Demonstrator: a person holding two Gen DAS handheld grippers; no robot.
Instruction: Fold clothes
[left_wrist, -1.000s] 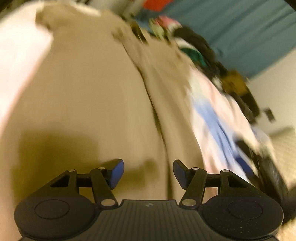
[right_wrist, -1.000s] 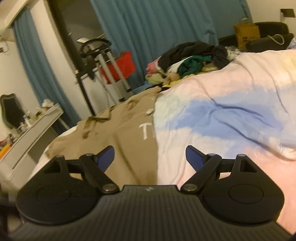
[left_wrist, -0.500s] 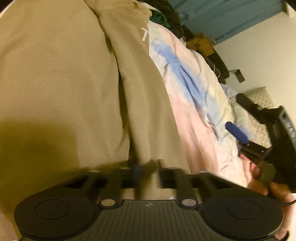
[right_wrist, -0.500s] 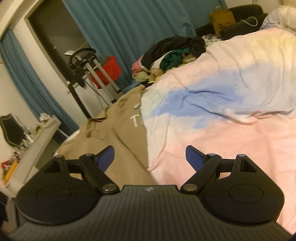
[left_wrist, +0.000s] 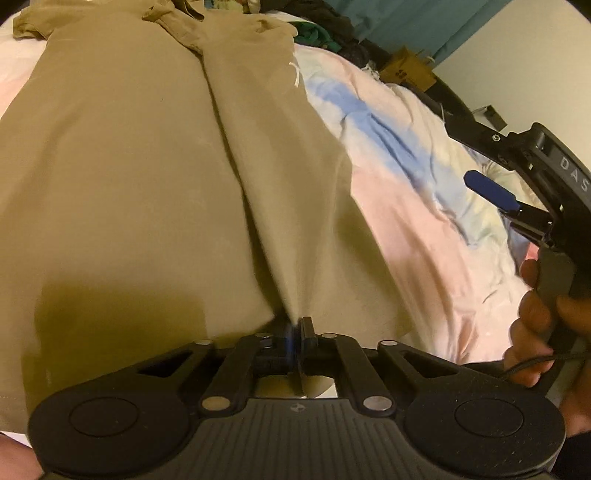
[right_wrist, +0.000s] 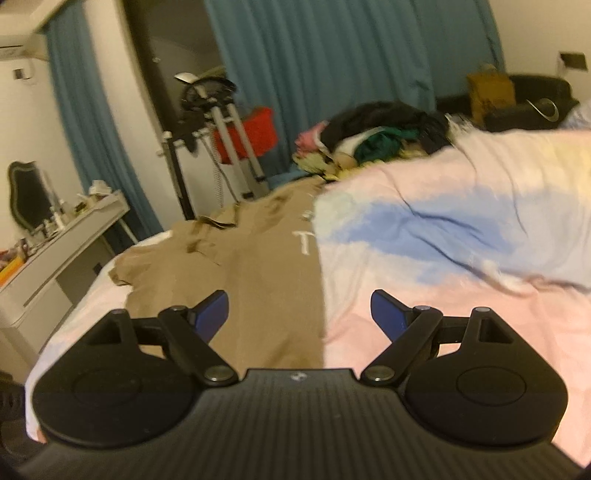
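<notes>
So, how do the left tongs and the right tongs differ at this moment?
The left tongs are shut on a fold of the tan shirt; the right tongs are wide open and hold nothing. The left ones sit down at the cloth, the right ones hover above the shirt's edge and the pastel bedcover. Both have blue pads.

I work in a home bedroom: bed (right_wrist: 443, 295) under pastel bedding, teal curtains (right_wrist: 332, 66) far, dressing table with mirror (right_wrist: 26, 195) left.
</notes>
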